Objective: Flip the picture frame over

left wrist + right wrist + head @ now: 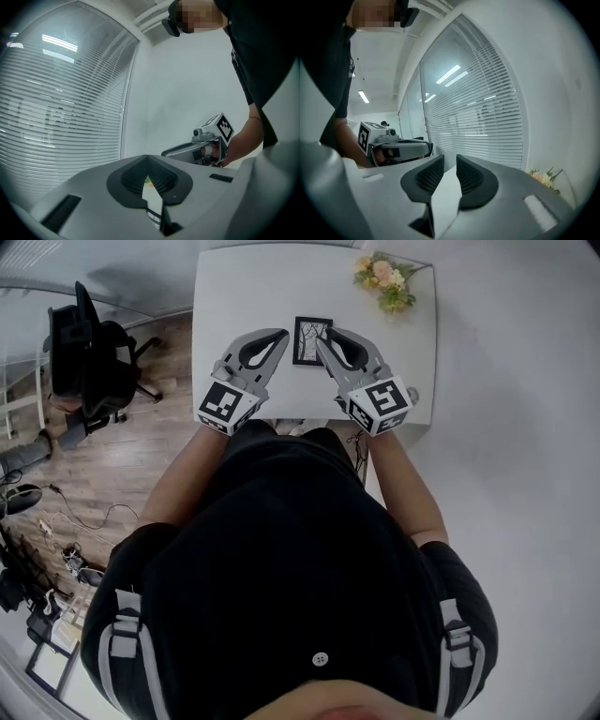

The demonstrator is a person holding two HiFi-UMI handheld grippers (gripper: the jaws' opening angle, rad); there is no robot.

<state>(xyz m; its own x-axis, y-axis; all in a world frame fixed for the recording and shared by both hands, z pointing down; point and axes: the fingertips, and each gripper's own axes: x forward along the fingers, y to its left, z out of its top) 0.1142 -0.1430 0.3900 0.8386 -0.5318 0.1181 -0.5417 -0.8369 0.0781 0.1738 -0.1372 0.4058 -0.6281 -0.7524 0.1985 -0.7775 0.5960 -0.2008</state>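
The picture frame (311, 340) has a black border and lies flat on the white table (234, 296), its drawing side facing up. Both grippers hang above the table's near half, pointing roughly level. My left gripper (279, 335) is just left of the frame, its tips touching and nothing held. My right gripper (322, 337) hovers over the frame's right edge. In the right gripper view a narrow empty gap shows between the ribbed pads (469, 176). The left gripper (401, 147) shows in the right gripper view, and the right gripper (206, 145) in the left gripper view.
A small bunch of flowers (384, 279) sits at the table's far right corner. A black office chair (94, 357) stands on the wooden floor to the left, with cables (37, 521) further along. A glass wall with blinds (478, 112) runs behind the table.
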